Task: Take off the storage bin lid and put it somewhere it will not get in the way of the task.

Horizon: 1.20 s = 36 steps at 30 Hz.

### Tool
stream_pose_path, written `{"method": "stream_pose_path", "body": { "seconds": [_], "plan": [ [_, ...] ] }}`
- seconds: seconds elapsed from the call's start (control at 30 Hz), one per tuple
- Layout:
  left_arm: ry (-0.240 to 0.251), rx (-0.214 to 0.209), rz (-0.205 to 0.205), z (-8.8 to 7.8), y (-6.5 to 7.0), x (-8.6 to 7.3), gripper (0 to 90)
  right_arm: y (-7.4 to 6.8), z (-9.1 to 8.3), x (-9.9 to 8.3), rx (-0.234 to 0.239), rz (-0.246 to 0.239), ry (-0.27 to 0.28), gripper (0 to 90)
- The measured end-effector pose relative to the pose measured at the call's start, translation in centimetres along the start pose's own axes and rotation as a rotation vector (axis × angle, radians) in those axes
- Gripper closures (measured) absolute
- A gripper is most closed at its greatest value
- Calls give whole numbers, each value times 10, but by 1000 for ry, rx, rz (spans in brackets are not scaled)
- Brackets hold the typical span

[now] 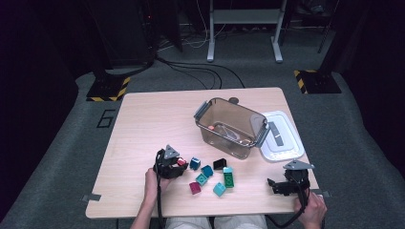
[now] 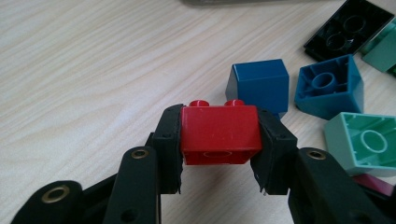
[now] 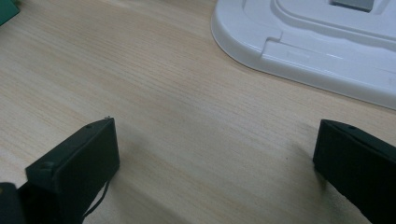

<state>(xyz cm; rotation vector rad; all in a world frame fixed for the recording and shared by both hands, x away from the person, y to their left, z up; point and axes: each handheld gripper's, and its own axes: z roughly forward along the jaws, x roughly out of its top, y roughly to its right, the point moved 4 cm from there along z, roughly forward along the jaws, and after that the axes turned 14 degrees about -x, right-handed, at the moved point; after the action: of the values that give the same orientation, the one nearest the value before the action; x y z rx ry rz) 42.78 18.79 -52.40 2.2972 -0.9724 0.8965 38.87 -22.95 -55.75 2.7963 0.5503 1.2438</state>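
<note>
Two studs up on red brick (image 2: 219, 134), long axis across left gripper (image 2: 219, 140) fingers clamped on it, right gripper (image 3: 215, 158) fingers apart

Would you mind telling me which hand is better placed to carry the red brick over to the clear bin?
The left. Its gripper is already shut on the red brick, while the right gripper stands open over bare table beside the white lid.

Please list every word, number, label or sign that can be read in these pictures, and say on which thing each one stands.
"6": a dark outlined digit on the grey carpet floor, left of the light wooden table.
No other text can be read. The red plastic building brick, the clear plastic storage box and the white plastic lid carry no legible mark; the brick's small moulded details are too blurred to tell.
</note>
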Motion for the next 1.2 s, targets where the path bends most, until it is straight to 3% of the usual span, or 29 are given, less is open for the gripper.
{"method": "stream_pose_path", "body": {
  "seconds": [0.3, 0.63, 1.2],
  "plan": [
    [7, 2, 25, -14, 0, 16, 586, 0, 0, 0, -1, -2, 0, 0],
    [27, 28, 26, -28, -4, 36, 586, 0, 0, 0, -1, 0, 0, 0],
    [40, 57, 46, -41, -9, 70, 586, 0, 0, 0, 1, -1, -1, 0]
  ]
}}
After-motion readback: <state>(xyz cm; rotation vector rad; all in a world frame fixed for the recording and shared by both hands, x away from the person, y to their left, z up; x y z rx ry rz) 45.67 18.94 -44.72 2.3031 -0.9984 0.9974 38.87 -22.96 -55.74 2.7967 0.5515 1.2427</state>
